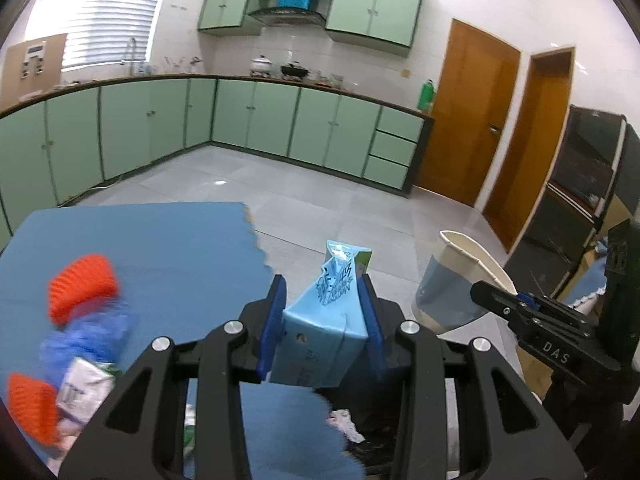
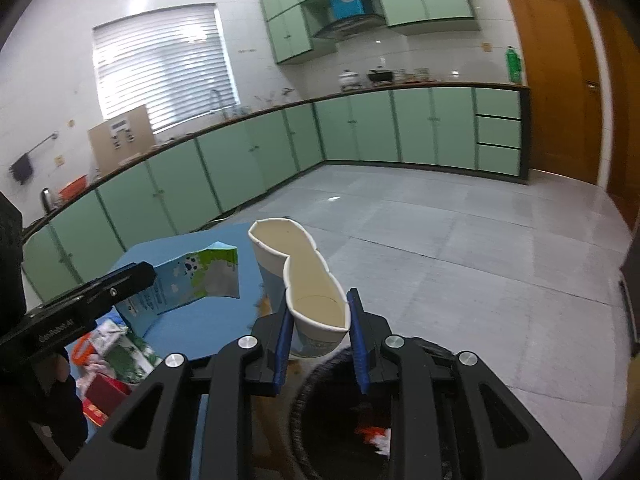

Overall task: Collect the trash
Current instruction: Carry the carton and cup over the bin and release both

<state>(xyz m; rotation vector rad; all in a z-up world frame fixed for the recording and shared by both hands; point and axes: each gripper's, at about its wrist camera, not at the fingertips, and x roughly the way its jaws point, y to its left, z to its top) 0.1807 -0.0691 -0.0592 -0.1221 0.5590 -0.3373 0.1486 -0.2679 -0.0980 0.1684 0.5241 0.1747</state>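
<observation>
Trash: orange liners [image 1: 82, 285] and cartons litter blue tabletop [image 1: 168, 248] at left. Left gripper [image 1: 323, 322] jaws pinching blue milk carton [image 1: 320, 328]; right gripper [image 2: 319, 338] jaws pinching crushed paper cup [image 2: 304, 280], black bin [image 2: 340, 412] below. Green kitchen cabinets [image 1: 256, 112], grey tile floor [image 2: 460, 260], wooden doors [image 1: 464, 120] at right.

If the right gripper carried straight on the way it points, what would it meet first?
Probably the grey tiled floor: beyond the squashed paper cup in the right gripper, nothing stands nearer, though depth is unclear.
</observation>
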